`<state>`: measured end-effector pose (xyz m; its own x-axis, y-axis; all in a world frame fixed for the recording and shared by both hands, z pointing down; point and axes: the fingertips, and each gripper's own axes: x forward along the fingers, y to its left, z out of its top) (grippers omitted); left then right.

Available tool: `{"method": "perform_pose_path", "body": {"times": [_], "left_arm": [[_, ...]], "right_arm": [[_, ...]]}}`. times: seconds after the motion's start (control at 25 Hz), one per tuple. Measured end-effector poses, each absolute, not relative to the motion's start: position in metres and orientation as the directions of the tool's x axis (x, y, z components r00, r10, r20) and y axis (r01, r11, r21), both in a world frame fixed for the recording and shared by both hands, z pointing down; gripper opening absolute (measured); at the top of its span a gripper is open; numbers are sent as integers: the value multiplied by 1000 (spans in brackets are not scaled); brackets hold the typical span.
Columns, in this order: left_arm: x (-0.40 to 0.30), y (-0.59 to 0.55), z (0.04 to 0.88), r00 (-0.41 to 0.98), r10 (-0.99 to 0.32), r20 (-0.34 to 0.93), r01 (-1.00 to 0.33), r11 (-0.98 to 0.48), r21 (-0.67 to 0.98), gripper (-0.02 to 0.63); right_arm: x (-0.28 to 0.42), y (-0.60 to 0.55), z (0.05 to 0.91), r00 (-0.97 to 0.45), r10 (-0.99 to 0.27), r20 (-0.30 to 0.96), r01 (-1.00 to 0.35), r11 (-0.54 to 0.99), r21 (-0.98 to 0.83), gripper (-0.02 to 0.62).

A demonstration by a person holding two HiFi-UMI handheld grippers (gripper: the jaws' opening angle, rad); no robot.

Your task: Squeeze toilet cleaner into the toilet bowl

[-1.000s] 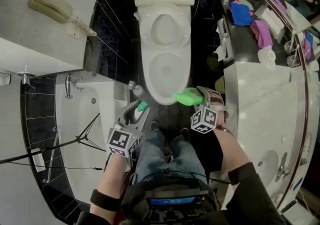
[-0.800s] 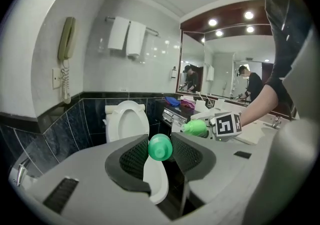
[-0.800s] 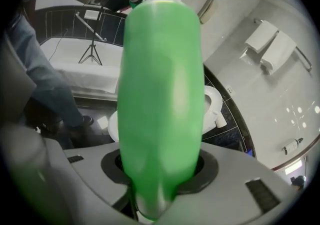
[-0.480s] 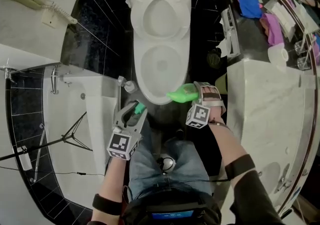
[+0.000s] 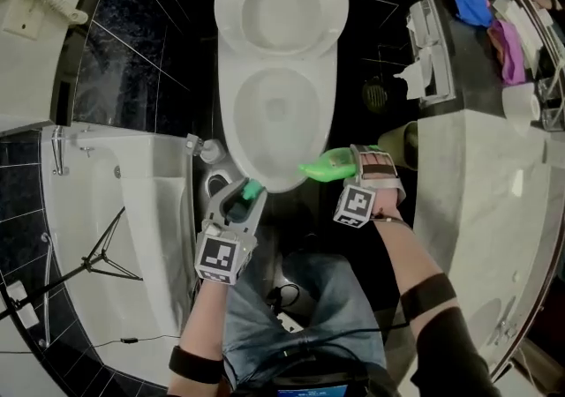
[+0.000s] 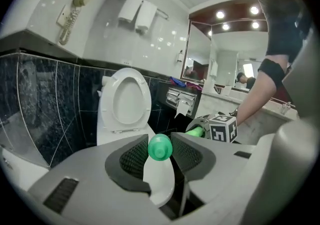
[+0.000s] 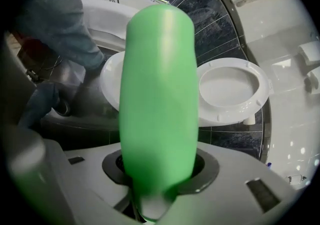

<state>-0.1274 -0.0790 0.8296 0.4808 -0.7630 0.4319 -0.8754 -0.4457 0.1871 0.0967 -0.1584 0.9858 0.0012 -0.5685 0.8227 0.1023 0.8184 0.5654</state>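
Observation:
The white toilet (image 5: pixel 231 86) stands with lid and seat up, its bowl (image 5: pixel 275 113) open. My left gripper (image 5: pixel 243 197) is shut on a white bottle with a green cap (image 5: pixel 252 188), just off the bowl's front left rim. In the left gripper view that white bottle (image 6: pixel 159 169) sits between the jaws, cap toward the toilet (image 6: pixel 125 104). My right gripper (image 5: pixel 357 164) is shut on a bright green bottle (image 5: pixel 325 166), which lies sideways with its end at the bowl's front right rim. The green bottle (image 7: pixel 157 99) fills the right gripper view, with the toilet (image 7: pixel 230 89) behind it.
A white bathtub (image 5: pixel 115 210) with a tripod (image 5: pixel 97 254) in it runs along the left. A marble counter (image 5: pixel 477 183) is on the right, with a paper holder (image 5: pixel 428 51) above it. A floor drain (image 5: pixel 375 97) lies beside the toilet. The person's jeans-clad legs (image 5: pixel 291 307) are below.
Both grippers have sunk toward the toilet with their bottles, and the toilet now looks larger and nearer. The right gripper has rolled somewhat.

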Motion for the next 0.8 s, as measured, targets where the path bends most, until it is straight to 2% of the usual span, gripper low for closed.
{"method": "perform_pose_path", "body": {"times": [0.28, 0.52, 0.8], "left_arm": [[-137, -95, 883, 482, -760, 436, -874, -450, 182, 151], [-149, -108, 905, 490, -762, 425, -870, -460, 177, 151], [-162, -118, 912, 495, -753, 434, -868, -453, 203, 152]], "right_arm": [[98, -162, 1043, 52, -522, 851, 165, 845, 508, 190], [66, -164, 1080, -49, -525, 850, 142, 838, 526, 179], [47, -165, 1090, -72, -512, 856, 88, 851, 517, 183]]}}
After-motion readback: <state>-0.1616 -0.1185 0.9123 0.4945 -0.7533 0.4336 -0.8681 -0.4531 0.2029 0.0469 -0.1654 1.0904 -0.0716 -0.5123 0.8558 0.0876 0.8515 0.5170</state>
